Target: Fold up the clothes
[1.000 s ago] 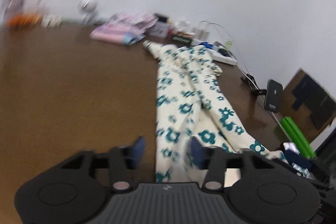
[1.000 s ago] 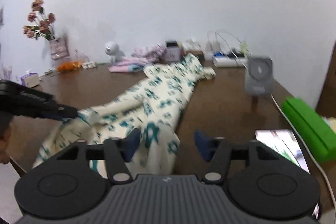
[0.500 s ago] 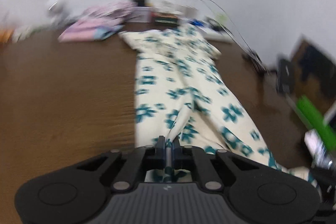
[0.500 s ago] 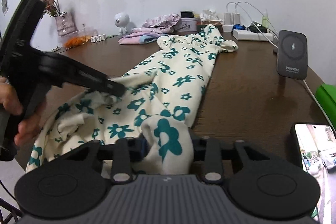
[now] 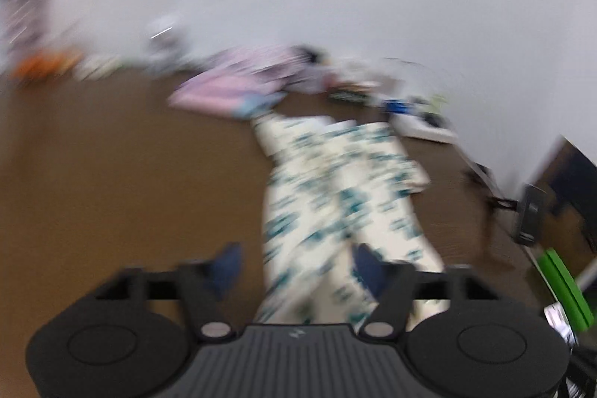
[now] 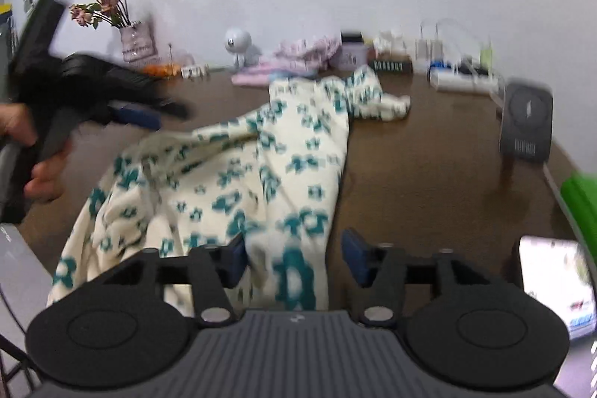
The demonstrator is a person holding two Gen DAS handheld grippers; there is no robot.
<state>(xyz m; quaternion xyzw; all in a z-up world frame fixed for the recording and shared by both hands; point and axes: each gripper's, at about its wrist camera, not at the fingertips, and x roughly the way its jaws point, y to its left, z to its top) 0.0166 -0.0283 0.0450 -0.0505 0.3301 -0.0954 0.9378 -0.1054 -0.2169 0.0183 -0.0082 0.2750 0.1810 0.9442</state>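
We are looking down along two hand-held grippers at a cream garment printed with teal flowers, which is lying stretched along a dark brown wooden table, its far end reaching toward the clutter by the white wall.

In the left wrist view, which is blurred, the left gripper is hovering over the near end of the garment. Its jaws have just been opening and are standing wide apart. A strip of the cloth is running between the two blue pads, but neither pad is pressing on it, so this gripper is holding nothing.

In the right wrist view, the right gripper is sitting at the near, bunched end of the garment. Its jaws have just been opening too and are standing partly apart. A fold of cloth is lying between them, close against the left pad and clear of the right pad, so it is not clamped.

In that same view the left gripper is showing at the left edge, raised just above the garment and angled downward, with a person's hand wrapping its handle.

A pink folded cloth is lying near the wall beyond the garment.
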